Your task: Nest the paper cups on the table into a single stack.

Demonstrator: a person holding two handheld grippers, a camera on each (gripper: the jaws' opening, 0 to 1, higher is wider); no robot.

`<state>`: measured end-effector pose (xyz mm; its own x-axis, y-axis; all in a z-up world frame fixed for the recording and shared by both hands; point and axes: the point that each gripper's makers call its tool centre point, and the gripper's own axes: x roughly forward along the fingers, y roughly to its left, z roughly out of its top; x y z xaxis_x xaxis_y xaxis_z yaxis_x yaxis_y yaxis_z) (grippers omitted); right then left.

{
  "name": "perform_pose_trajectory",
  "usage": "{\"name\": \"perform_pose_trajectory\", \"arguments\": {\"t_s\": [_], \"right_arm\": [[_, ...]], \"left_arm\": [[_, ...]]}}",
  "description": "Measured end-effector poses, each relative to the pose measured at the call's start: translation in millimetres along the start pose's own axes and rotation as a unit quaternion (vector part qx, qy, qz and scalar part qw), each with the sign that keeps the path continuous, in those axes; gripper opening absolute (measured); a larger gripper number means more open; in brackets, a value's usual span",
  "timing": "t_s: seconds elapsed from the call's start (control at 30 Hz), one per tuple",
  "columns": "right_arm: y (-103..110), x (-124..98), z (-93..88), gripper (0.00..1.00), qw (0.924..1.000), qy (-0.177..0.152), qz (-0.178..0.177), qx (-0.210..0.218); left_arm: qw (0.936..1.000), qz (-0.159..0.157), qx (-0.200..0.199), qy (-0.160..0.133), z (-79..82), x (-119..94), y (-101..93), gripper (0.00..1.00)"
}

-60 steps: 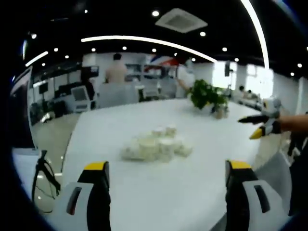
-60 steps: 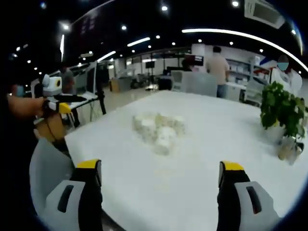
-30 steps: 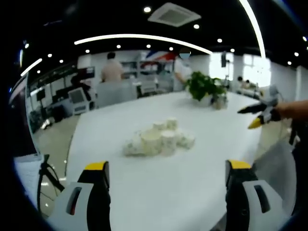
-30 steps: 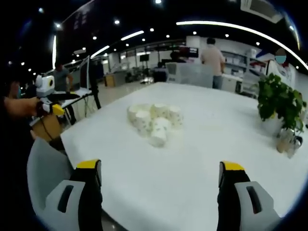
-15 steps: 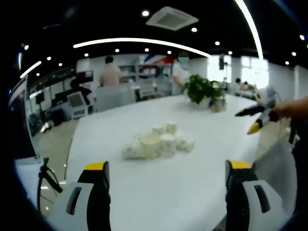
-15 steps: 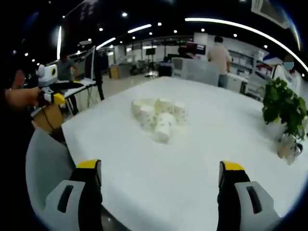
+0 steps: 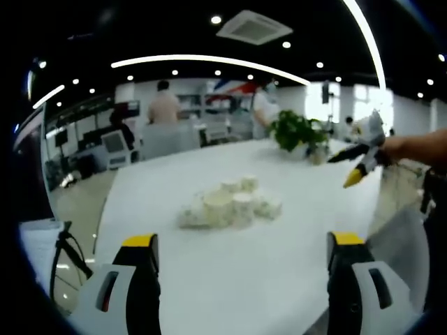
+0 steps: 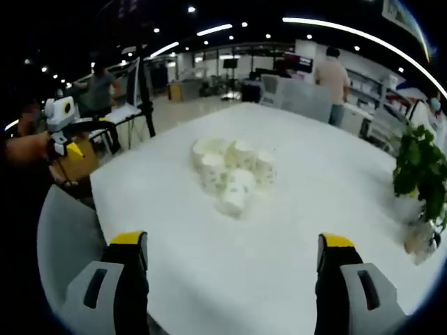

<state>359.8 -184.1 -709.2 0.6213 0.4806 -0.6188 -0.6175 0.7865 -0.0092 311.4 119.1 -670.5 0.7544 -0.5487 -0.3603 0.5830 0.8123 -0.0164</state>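
I am holding both grippers above the near edge of the white table [image 8: 293, 279], with the cluster of paper cups [image 8: 232, 171] sitting loose toward the middle of the tabletop, well apart from either tool. My left gripper [image 7: 241, 244] is pointing straight at the cups [image 7: 230, 204], its jaws spread wide and gripping nothing; my right gripper [image 8: 230, 244] is doing the same from the neighbouring side of the table, jaws parted and empty. Most of the cups are standing mouth-up and touching one another, while one cup [image 8: 235, 196] on the side of the cluster nearest my right gripper is lying on its side, its long axis running roughly toward that gripper, with what looks like its open mouth facing it. I am judging that toppled cup to be the natural first pick, and the right gripper to be the nearer tool, since the cup lies straight ahead of its jaws with only bare tabletop between. In the left gripper view, my right gripper [image 7: 357, 162] is hovering near the far right edge of the table, beside a potted plant [image 7: 297, 132] that stands toward the far corner, well clear of the cups. No cup is nested yet, so the stacking is still all ahead.
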Motion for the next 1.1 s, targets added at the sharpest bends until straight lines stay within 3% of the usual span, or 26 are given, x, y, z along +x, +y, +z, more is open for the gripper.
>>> {"name": "perform_pose_trajectory", "arguments": {"t_s": [0.2,0.37,0.8,1.1], "right_arm": [[-9.0,12.0,19.1,0.97,0.9999,0.006,0.009,0.011],[-10.4,24.2,27.7,0.95,0.9979,0.033,0.034,0.044],[-14.2,61.3,60.9,0.9,0.9943,0.083,0.057,0.035],[-25.7,86.3,80.8,0.87,0.9923,0.102,0.058,0.04]], "left_arm": [[1.0,0.0,0.004,0.004,-6.3,-2.5,-4.7,0.99],[1.0,0.004,0.0,0.003,-9.0,-2.9,-6.9,0.99],[1.0,-0.001,0.0,0.004,-23.4,-5.9,-18.3,0.99],[0.9997,0.006,0.001,0.024,-44.5,-8.0,-21.0,0.99]]}}
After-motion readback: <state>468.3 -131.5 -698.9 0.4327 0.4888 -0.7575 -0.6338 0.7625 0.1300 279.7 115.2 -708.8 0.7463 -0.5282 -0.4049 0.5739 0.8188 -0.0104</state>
